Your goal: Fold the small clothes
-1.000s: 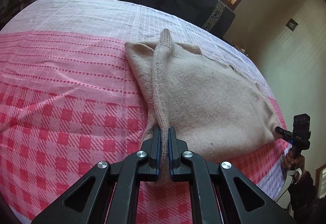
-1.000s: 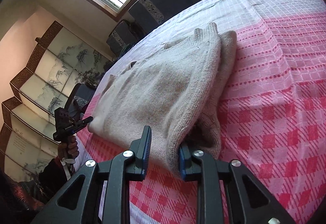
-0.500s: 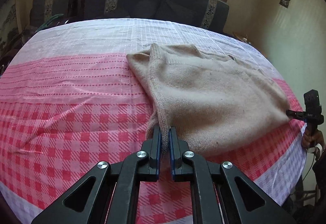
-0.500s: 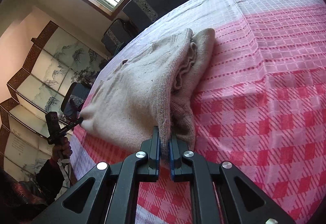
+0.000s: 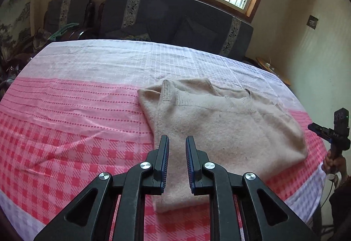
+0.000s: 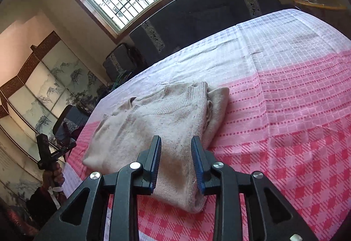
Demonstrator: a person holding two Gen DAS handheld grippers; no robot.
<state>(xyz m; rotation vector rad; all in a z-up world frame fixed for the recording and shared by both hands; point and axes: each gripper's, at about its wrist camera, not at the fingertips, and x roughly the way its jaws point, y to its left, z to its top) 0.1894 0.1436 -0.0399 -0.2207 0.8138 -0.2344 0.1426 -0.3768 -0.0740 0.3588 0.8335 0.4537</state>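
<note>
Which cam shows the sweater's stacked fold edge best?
Right wrist. The sweater shows its layered right edge there, the upper layer lying over a lower one that sticks out beside it. The left wrist view shows the sweater mostly from above: flat top, neckline, layers barely visible.

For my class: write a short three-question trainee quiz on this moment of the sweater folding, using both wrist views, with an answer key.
1. True or false: the left gripper is clamped on the beige sweater.
2. Multiple choice: the sweater lies on A) a bare wooden floor, B) a pink checked cloth, C) the dark sofa.
3. Fill in: in the right wrist view, the right gripper has its jaws ____ above the sweater's near edge.

Key: 1 false, its jaws are apart and hold nothing; 2 B; 3 open.
</note>
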